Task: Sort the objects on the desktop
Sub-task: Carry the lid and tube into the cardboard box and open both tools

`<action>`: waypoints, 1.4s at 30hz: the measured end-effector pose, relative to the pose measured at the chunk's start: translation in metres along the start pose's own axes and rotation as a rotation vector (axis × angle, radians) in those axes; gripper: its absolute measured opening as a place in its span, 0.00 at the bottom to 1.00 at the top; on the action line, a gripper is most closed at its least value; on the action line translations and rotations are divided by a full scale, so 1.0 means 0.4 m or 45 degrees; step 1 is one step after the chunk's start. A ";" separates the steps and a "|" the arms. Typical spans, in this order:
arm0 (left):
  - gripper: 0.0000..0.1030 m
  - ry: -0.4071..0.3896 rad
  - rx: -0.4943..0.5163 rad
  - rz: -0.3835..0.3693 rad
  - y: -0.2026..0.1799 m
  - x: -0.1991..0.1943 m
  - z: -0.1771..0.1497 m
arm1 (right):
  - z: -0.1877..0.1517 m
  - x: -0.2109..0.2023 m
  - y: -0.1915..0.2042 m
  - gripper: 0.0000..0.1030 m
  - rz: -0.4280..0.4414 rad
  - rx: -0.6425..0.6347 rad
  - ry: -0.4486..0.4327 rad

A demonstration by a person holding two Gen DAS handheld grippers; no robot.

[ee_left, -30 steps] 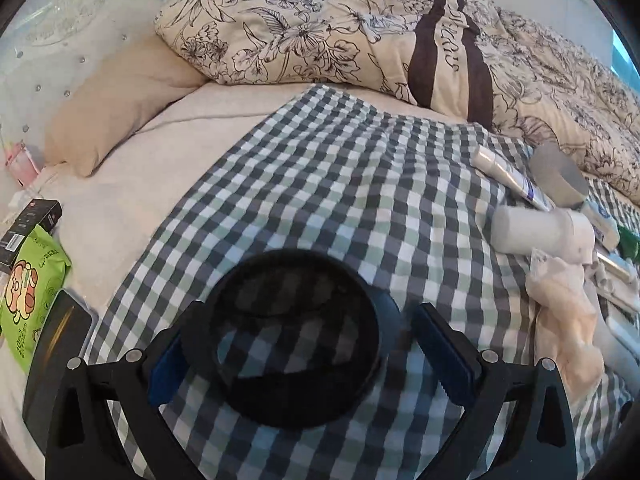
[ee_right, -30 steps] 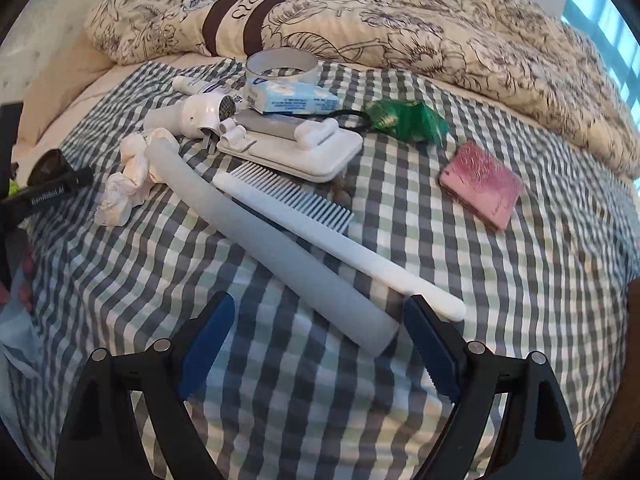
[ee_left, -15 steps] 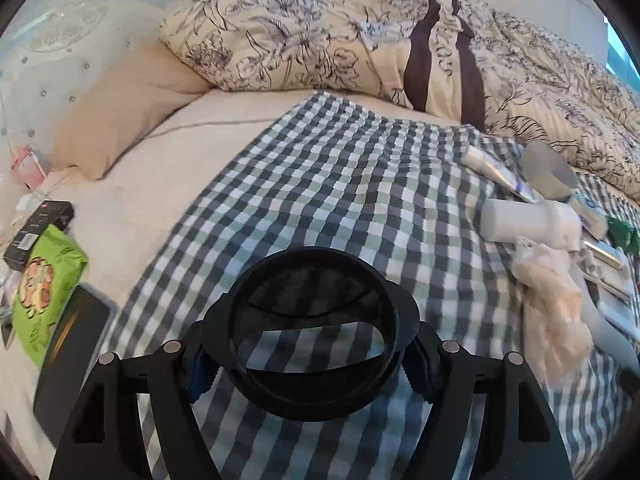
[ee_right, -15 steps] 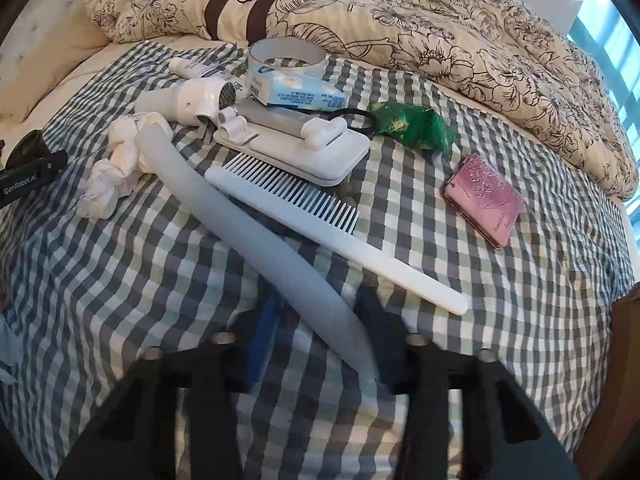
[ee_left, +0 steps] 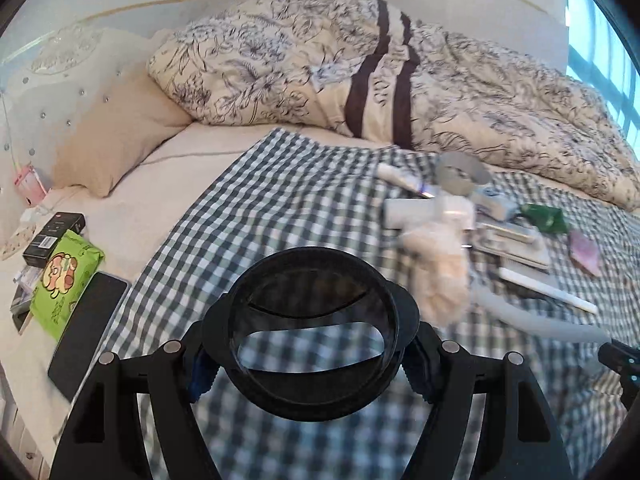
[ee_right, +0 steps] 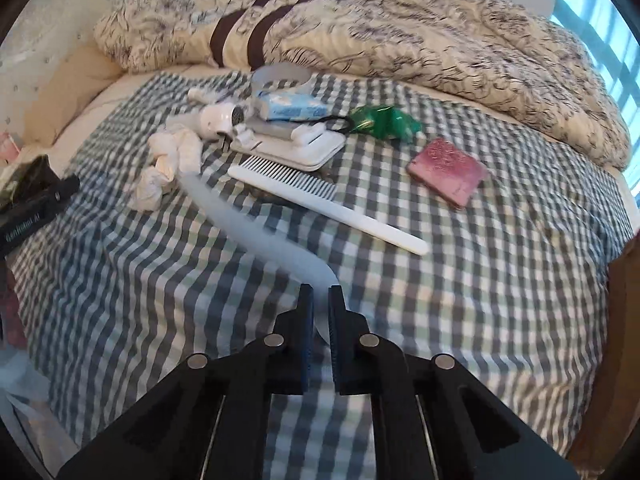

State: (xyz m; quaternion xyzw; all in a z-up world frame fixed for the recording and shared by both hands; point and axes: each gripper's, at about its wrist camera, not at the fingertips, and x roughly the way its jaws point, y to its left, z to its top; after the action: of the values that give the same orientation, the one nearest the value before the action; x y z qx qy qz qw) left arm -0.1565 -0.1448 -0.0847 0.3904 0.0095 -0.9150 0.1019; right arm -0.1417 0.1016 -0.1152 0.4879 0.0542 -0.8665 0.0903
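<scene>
A black ring (ee_left: 312, 336) is clamped across its width in the left tongs (ee_left: 308, 364) above the checked cloth (ee_right: 480, 280), while a grey foam tube (ee_right: 256, 232) is pinched at one end by the just-closed right tongs (ee_right: 320, 312), apparently for sorting.

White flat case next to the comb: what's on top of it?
On the white flat case sit a grey bar, a white clip and a black hair tie. The blue-and-white packet covers the bar's far edge.
</scene>
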 end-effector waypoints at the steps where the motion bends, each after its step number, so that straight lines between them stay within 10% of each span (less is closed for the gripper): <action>1: 0.74 -0.005 -0.002 -0.009 -0.015 -0.017 -0.004 | -0.005 -0.010 -0.006 0.07 0.008 0.011 -0.004; 20: 0.74 0.034 0.130 -0.156 -0.319 -0.210 -0.107 | -0.118 -0.231 -0.159 0.06 0.018 0.164 -0.132; 42: 0.74 -0.096 0.322 -0.378 -0.658 -0.482 -0.002 | -0.083 -0.585 -0.395 0.06 -0.089 0.287 -0.383</action>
State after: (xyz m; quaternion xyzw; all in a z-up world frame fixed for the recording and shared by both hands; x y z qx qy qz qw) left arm -0.0769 0.1476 0.0363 0.3596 -0.0517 -0.9279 -0.0837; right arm -0.0283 0.2862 0.0688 0.3577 -0.0404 -0.9329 0.0122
